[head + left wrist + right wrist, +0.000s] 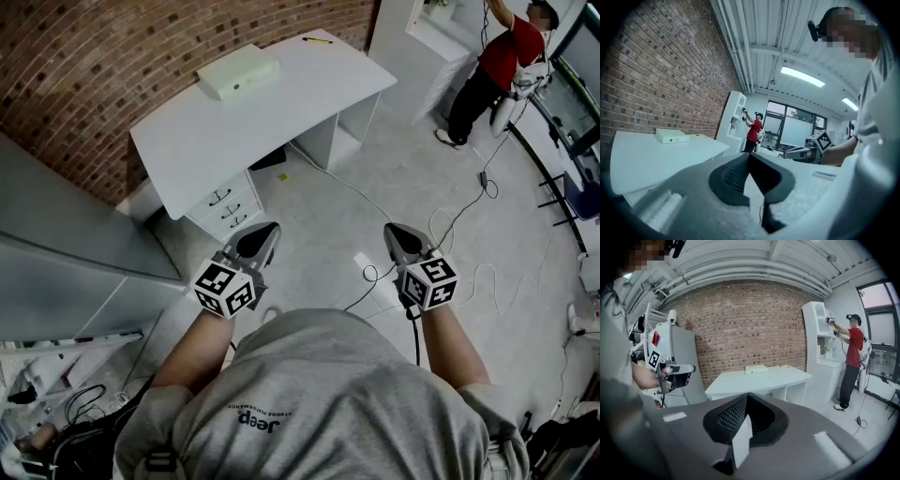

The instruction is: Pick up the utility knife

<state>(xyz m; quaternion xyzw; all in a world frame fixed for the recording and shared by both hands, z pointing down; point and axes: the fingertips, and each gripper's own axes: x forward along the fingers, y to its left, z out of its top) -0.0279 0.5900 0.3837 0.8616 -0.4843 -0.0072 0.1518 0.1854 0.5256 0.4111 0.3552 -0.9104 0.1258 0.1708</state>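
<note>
A thin yellow-and-black object, probably the utility knife, lies at the far edge of the white desk, well beyond both grippers. In the right gripper view it is only a small yellow speck on the desktop. My left gripper and right gripper are held side by side above the floor, short of the desk. Both point forward and hold nothing. The left gripper's jaws meet at the tips. The right gripper's jaws are also closed together.
A white flat box lies on the desk, with a drawer unit beneath it. Cables trail across the grey floor. A person in a red top stands at a white shelf unit at the far right. A grey cabinet stands at the left.
</note>
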